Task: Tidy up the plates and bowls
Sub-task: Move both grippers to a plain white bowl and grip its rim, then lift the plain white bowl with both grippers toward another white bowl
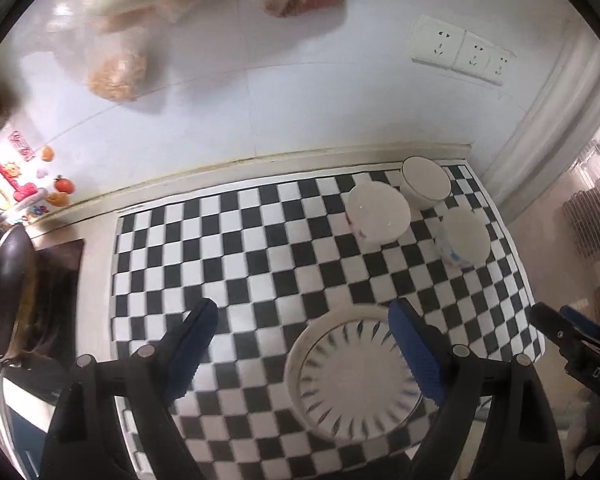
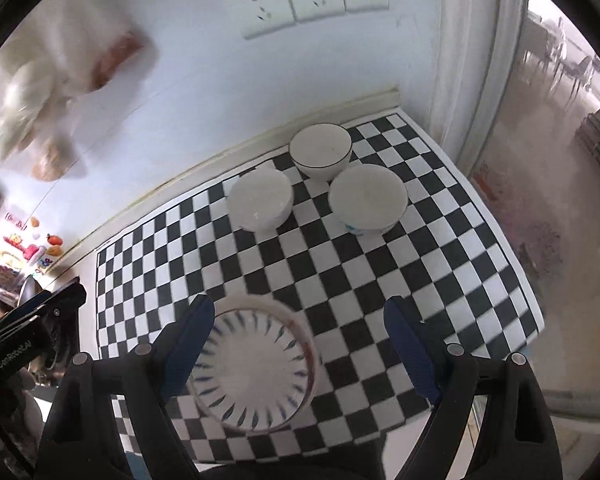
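Left wrist view: I look steeply down on a checkered mat (image 1: 260,248) by a white wall.
Left gripper (image 1: 304,344): I see its blue-padded fingers spread wide, with nothing between the pads.
Plate (image 1: 356,372): white with dark dashes, lying flat on the mat's near edge; my right-hand finger hides part of its rim, and I cannot tell whether they touch.
Bowls (image 1: 378,212): three white ones stand upright, clustered at the mat's far right corner.
Right gripper (image 1: 572,332): I see only its tip, at the right edge.
Pan (image 1: 8,292): dark, at the far left, off the mat.

Right wrist view: same mat (image 2: 380,280), seen from further right.
Right gripper (image 2: 300,340): my jaws stand wide apart, holding nothing.
Plate (image 2: 256,372): flat on the near edge, under my left-hand finger and partly inside the gap.
Bowls (image 2: 320,156): three near the wall, below the sockets (image 2: 316,0).
Left gripper (image 2: 44,312): I catch its tip at the left edge.
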### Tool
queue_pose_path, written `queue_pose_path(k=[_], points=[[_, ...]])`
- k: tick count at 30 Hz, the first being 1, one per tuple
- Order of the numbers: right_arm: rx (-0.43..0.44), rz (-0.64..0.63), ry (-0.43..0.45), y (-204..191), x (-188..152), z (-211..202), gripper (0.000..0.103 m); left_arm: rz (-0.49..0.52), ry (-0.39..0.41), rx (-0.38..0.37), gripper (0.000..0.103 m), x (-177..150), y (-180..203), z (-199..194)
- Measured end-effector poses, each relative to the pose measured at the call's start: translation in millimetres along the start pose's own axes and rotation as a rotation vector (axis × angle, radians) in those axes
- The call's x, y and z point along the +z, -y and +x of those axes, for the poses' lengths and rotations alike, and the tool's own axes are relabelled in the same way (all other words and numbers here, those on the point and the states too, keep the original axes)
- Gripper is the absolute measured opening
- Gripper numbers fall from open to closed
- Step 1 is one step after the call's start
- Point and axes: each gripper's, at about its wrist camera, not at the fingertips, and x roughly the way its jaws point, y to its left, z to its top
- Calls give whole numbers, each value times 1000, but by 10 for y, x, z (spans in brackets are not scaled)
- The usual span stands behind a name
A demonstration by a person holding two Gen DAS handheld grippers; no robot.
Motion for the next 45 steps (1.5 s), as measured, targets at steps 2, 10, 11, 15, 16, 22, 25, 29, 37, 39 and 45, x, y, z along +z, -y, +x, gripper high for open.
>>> queue_pose_path(k=[2, 10, 11, 15, 16, 22, 25, 29, 37, 39, 45], points=[[37, 12, -23, 127, 172, 186, 89, -2, -15, -3, 87, 111, 87, 172], [199, -75, -232, 172, 1235, 1517, 88, -143, -146, 13, 87, 621, 286, 1194], [220, -100, -276, 121, 1357, 1732, 88, -169, -172, 10, 83, 669, 291, 1330], [214, -180, -371, -60, 1644, 2306, 84, -291, -286, -27, 76, 858, 298, 1930], [220, -196, -399, -104, 1698, 2459, 84, -301, -302, -27, 74, 880, 316, 2026], [227, -204, -530, -205, 1770, 3039, 62, -303, -383, -12, 53, 1013, 414, 2578], [220, -192, -574, -229, 1697, 3220, 48, -284, -436, -10, 40, 1007, 430, 2812], [199, -177, -605, -231, 1614, 3430, 27, -267, -471, -19, 32, 970, 440, 2989], [156, -231, -559, -308, 1583, 3427, 10, -268, -461, -50, 18, 873, 510, 2966], [165, -227, -557, -328, 1571, 3363, 10, -255, -446, -40, 18, 870, 541, 2862], [218, -220, -514, -271, 1552, 2821, 10, -221, -387, -37, 18, 853, 707, 2302]])
